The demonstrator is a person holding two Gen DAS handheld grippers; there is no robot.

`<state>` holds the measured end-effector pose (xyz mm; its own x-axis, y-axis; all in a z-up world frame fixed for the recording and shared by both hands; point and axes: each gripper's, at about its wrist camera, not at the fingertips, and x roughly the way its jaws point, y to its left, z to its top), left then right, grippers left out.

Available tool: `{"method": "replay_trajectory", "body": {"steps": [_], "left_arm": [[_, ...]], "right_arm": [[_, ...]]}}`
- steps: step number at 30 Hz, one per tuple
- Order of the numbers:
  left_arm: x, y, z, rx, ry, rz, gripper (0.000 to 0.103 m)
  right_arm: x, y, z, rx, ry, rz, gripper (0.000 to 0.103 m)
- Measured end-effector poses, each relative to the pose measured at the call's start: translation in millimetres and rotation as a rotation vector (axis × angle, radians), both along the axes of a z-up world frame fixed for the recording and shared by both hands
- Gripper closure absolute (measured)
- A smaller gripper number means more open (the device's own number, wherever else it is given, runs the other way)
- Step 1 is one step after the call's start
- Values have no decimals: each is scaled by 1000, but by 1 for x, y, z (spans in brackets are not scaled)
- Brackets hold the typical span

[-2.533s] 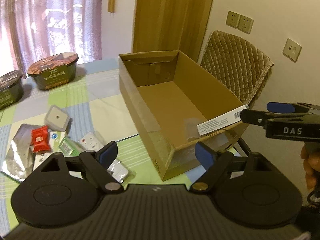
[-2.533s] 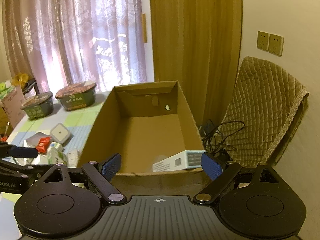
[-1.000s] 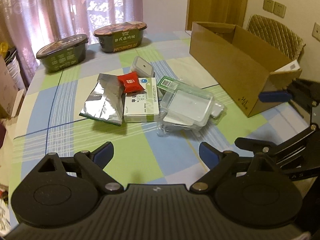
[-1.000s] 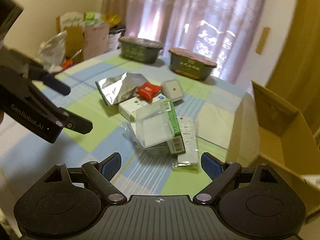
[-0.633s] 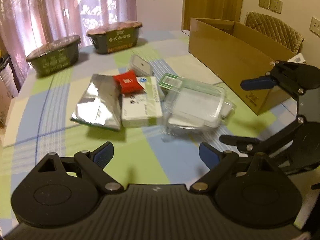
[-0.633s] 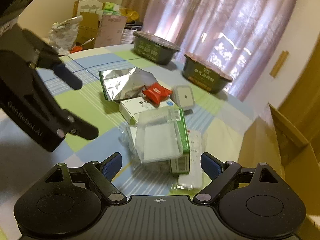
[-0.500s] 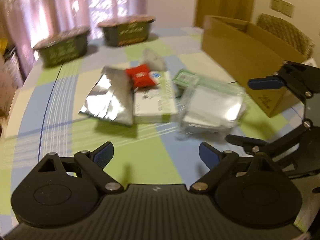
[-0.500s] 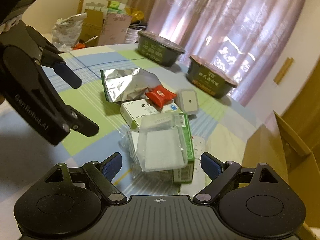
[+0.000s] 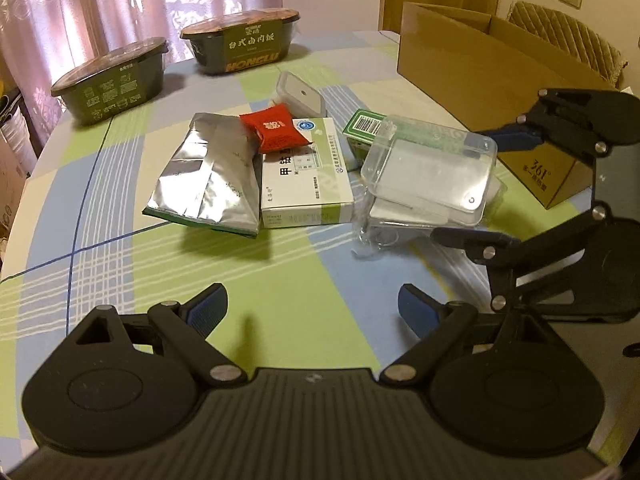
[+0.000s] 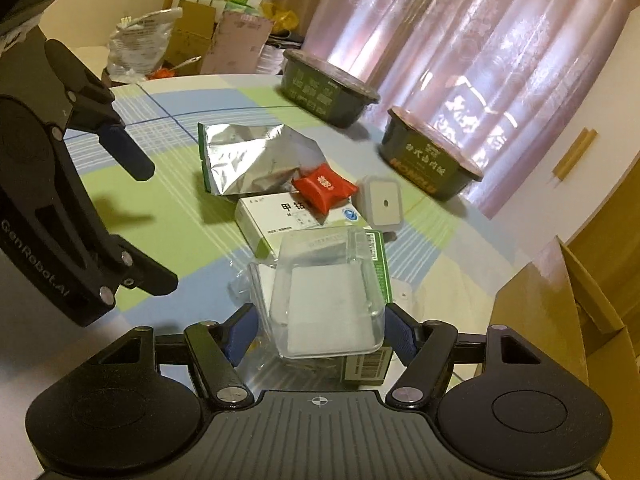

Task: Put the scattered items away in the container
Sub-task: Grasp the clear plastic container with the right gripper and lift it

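**Clear box between the right fingers, clutter all around**

Our right gripper (image 10: 320,330) has its blue fingers (image 10: 240,334) on either side of the clear plastic box (image 10: 326,300); the right pad touches the box's side, the left sits just beside it, and we cannot tell whether the grip is firm. Our left gripper (image 9: 312,312) hovers spread wide over bare tablecloth, holding nothing.

The clear plastic box lies on top of a green carton (image 10: 380,264) and a crinkled transparent wrapper (image 9: 376,236), with a white remote (image 10: 402,292) peeking out beside them on the right. Just beyond it lies a white medicine box (image 9: 306,172), with a red packet (image 9: 276,130) resting on its far corner. A silver foil pouch (image 9: 208,172) touches the medicine box on its left side. A small grey-white square case (image 10: 382,202) lies behind the red packet.

Two dark green lidded bowls (image 9: 114,80) (image 9: 244,46) stand well apart from the pile at the table's far edge, before the pink curtains (image 10: 460,20). The open cardboard box (image 9: 480,60) stands to the right of the pile on the checked tablecloth (image 9: 120,240), with a quilted chair (image 9: 568,36) behind it.
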<state>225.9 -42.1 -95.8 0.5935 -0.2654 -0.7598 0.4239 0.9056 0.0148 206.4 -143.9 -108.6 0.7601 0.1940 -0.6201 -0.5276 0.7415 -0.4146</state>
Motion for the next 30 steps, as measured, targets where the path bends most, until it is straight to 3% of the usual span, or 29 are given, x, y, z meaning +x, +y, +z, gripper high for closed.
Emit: {"method": "replay_trajectory", "body": {"steps": [4, 5, 6, 12, 18, 26, 30], "left_arm": [[0, 1, 0, -17, 8, 5, 13], [0, 0, 0, -16, 7, 3, 13], [0, 0, 0, -15, 7, 3, 12], [1, -3, -1, -14, 13, 6, 12], [-1, -20, 0, -2, -11, -51, 12], [0, -51, 0, -15, -78, -158, 12], [12, -66, -5, -32, -67, -185, 12]], "right_arm": [[2, 1, -2, -2, -2, 4, 31], [2, 1, -1, 5, 6, 2, 33], [3, 0, 0, 18, 20, -1, 44], [3, -13, 16, 108, 50, -72, 44], [-5, -38, 35, 233, 117, -177, 44], [-45, -66, 42, 245, 201, -274, 44], [-57, -77, 39, 263, 252, -325, 44]]}}
